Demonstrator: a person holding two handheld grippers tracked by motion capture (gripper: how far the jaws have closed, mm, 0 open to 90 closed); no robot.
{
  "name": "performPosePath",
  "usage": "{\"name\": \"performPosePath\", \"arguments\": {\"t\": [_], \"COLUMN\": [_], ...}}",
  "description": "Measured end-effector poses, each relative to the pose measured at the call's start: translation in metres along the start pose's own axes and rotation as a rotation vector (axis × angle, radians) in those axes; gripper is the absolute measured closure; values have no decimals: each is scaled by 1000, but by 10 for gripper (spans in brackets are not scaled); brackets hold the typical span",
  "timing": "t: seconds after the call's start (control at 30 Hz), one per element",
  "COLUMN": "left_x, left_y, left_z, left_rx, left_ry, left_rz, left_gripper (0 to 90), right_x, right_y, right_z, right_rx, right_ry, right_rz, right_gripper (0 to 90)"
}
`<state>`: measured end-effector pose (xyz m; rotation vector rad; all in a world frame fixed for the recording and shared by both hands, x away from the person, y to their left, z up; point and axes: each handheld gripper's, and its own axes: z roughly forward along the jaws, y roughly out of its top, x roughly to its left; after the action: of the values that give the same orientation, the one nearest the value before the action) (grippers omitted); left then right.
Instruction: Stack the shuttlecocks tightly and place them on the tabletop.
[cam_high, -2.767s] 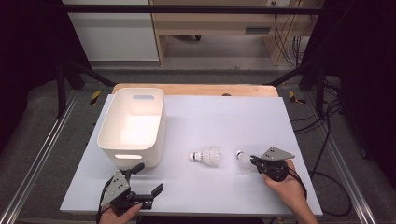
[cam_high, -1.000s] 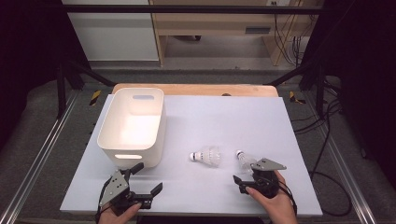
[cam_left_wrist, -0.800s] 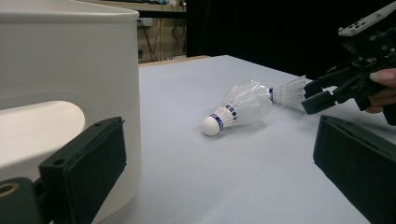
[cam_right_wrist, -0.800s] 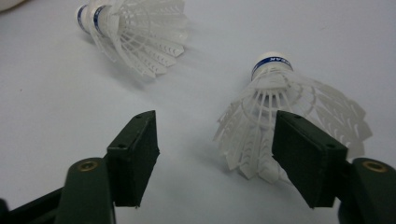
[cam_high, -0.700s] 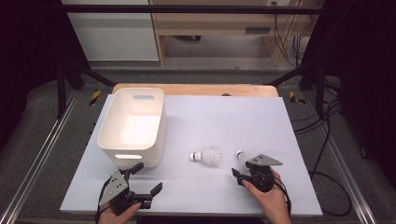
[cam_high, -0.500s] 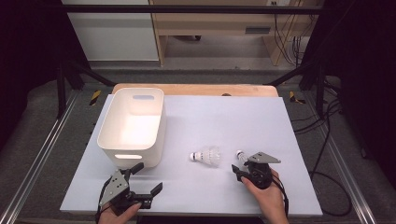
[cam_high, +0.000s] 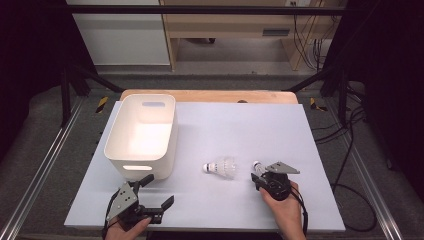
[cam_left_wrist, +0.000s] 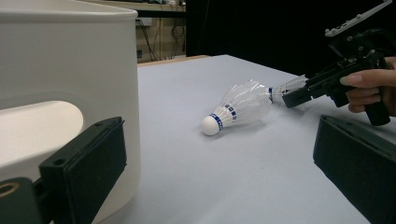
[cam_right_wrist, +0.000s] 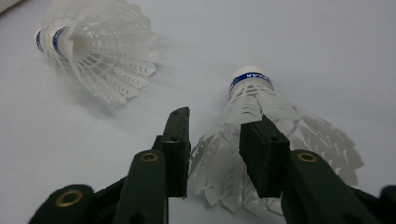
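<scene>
Two white shuttlecocks lie on the white table. The left shuttlecock (cam_high: 220, 168) (cam_left_wrist: 238, 109) (cam_right_wrist: 93, 51) lies free, cork to the left. My right gripper (cam_high: 256, 174) (cam_right_wrist: 215, 149) (cam_left_wrist: 296, 97) sits over the right shuttlecock (cam_high: 257, 165) (cam_right_wrist: 250, 116), with that one's feather skirt between its jaws. Those jaws have just been closing. The feathers keep their shape and the shuttlecock rests on the table. My left gripper (cam_high: 157, 191) (cam_left_wrist: 219, 177) rests near the front left edge, wide open, with nothing between its pads.
A white plastic bin (cam_high: 140, 167) (cam_left_wrist: 70, 56) stands at the left, just beyond my left gripper. The white sheet (cam_high: 240, 125) stretches bare behind the shuttlecocks. A wooden board (cam_high: 210, 95) lines the far edge, and metal rails flank the table.
My right hand has shifted left and forward onto the right shuttlecock, and its jaws have narrowed around the skirt. The left gripper and the other shuttlecock have not moved.
</scene>
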<state>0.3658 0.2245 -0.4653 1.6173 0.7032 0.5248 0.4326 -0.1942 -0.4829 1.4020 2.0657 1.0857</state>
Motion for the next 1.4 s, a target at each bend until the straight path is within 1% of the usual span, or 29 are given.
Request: {"name": "performPosePath", "arguments": {"t": [0.17, 0.2, 0.43, 0.57, 0.6, 0.7, 0.77, 0.87, 0.93, 1.03, 1.1, 1.27, 1.4], "left_x": [0, 0, 0, 0, 0, 0, 0, 0, 0, 0, 0, 0, 0], "left_y": [0, 0, 0, 0, 0, 0, 0, 0, 0, 0, 0, 0, 0], "left_z": [0, 0, 0, 0, 0, 0, 0, 0, 0, 0, 0, 0, 0], "left_rx": [0, 0, -2, -3, -3, -3, 0, 1, 2, 3, 3, 3, 3], "left_ry": [0, 0, 0, 2, 3, 3, 2, 1, 1, 2, 3, 4, 2], "left_rz": [1, 1, 1, -2, -2, -3, 0, 1, 2, 2, 2, 2, 4], "left_gripper": [27, 27, 28, 27, 27, 27, 27, 27, 27, 27, 27, 28, 28], "right_x": [-2, -3, -10, -15, -17, -22, -25, -27, -28, -29, -28, -22, -18], "right_y": [0, 0, -3, -3, -2, 2, 6, 10, 13, 15, 16, 19, 22], "right_z": [-3, -4, -9, -14, -15, -20, -24, -27, -26, -21, -17, -8, -4], "right_rx": [-12, -14, -16, -15, -21, -38, -44, -51, -45, -42, -41, -33, -30], "right_ry": [-5, -6, -15, -3, 5, 44, 75, 138, 184, 237, 262, 305, 328], "right_rz": [2, -4, -8, -26, -38, -66, -101, -134, -174, -192, -201, -238, -253], "right_gripper": [755, 778, 881, 897, 898, 898, 899, 898, 898, 899, 899, 899, 899]}}
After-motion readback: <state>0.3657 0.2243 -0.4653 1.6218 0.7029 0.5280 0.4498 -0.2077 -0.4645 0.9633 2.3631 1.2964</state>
